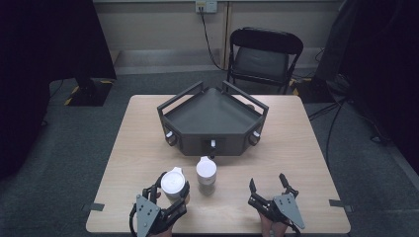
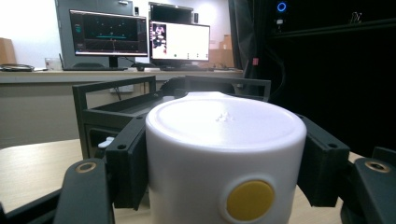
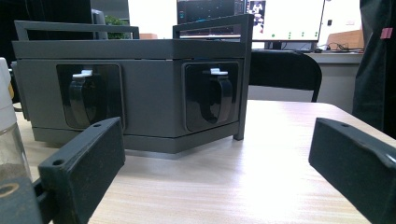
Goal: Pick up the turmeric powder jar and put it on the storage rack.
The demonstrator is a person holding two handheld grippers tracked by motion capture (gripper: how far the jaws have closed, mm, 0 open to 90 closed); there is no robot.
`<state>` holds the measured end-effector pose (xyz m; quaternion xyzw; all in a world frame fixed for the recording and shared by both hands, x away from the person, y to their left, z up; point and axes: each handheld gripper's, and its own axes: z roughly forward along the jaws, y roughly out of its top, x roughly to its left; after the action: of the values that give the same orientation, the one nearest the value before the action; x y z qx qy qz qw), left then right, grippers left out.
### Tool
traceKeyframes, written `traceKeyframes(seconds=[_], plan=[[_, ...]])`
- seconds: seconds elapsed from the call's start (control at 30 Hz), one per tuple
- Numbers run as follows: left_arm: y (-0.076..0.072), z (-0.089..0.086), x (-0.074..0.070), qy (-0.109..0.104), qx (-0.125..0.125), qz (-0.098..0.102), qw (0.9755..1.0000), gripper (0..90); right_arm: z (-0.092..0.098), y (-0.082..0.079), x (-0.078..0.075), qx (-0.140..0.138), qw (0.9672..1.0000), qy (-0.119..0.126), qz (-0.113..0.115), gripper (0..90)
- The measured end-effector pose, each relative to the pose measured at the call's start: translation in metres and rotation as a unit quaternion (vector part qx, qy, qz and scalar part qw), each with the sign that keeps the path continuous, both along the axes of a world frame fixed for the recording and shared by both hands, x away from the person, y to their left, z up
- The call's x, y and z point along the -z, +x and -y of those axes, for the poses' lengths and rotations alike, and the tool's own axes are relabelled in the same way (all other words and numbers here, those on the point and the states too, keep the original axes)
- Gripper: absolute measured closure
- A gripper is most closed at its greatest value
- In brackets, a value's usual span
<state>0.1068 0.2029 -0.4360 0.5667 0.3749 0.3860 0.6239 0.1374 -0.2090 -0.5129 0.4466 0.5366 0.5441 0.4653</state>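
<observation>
The dark tray fills the upper middle of the table in the high view — its raised rails and front wall block any low pass there. Just below it stands a white-capped jar, close beside the white container clamped in the left gripper, leaving a narrow gap. The right gripper, jaws wide apart, has bare tabletop ahead — open room at lower right and along the left edge.
</observation>
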Motion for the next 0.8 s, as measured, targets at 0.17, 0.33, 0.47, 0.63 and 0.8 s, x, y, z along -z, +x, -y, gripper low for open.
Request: traceKeyframes(seconds=[0.17,0.33,0.47,0.63,0.8], plan=[[0.004,0.001,-0.005,-0.002,0.004,0.003,1.0000,31.0,0.000,0.000,0.000,0.000,1.0000,0.000,0.000,2.0],[0.010,0.001,-0.011,0.000,0.006,0.004,1.0000,30.9,0.000,0.000,0.000,0.000,1.0000,0.000,0.000,2.0],[0.015,0.001,-0.014,-0.003,0.007,0.005,1.0000,31.0,0.000,0.000,0.000,0.000,1.0000,0.000,0.000,2.0],[0.023,0.003,-0.014,-0.003,0.007,0.000,1.0000,31.0,0.000,0.000,0.000,0.000,1.0000,0.000,0.000,2.0],[0.030,0.002,-0.014,-0.005,0.005,-0.005,1.0000,31.0,0.000,0.000,0.000,0.000,1.0000,0.000,0.000,2.0]])
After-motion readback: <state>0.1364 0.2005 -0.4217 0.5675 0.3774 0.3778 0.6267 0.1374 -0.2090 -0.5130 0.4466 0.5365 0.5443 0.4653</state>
